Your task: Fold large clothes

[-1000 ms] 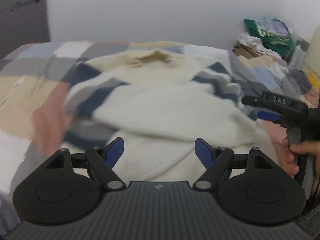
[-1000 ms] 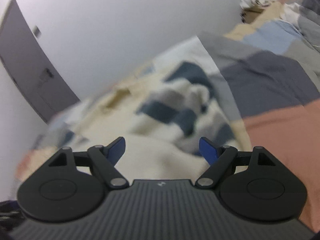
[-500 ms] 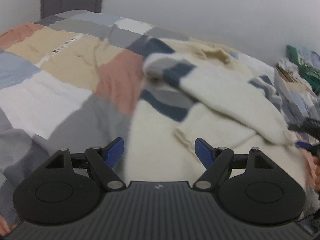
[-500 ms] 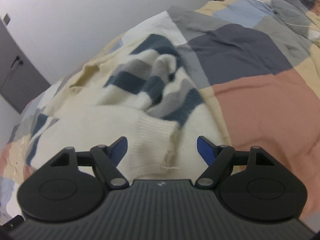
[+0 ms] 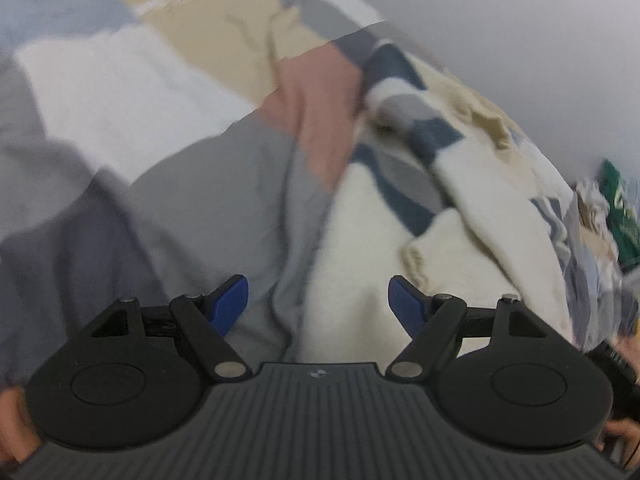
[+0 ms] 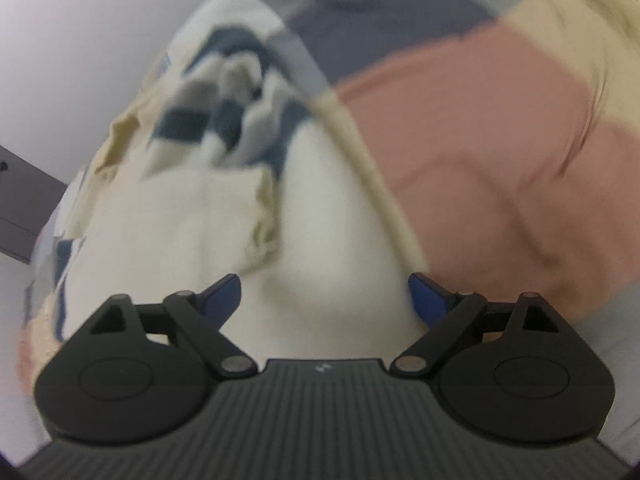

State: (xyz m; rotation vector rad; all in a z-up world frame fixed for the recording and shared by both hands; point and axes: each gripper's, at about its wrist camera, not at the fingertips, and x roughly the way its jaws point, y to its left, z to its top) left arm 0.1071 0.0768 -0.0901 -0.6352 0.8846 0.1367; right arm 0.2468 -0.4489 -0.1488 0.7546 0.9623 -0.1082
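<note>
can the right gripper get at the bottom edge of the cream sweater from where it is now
Probably yes. The right gripper is opening, with the cream sweater right in front of its fingers and nothing lying over the hem. The view is blurred, so whether the pads touch the knit yet is unclear.

Open bedspread (image 5: pixel 120 92) left; sweater (image 5: pixel 480 200), clothes pile (image 5: pixel 616 216) right.

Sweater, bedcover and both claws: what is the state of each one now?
Sweater: cream with striped sleeves, lying spread on the bed, sleeves folded inward.
Bedcover: patchwork, wrinkled, under the sweater.
Left claw: open, empty.
Right claw: opening, over the sweater hem, not gripping.
</note>
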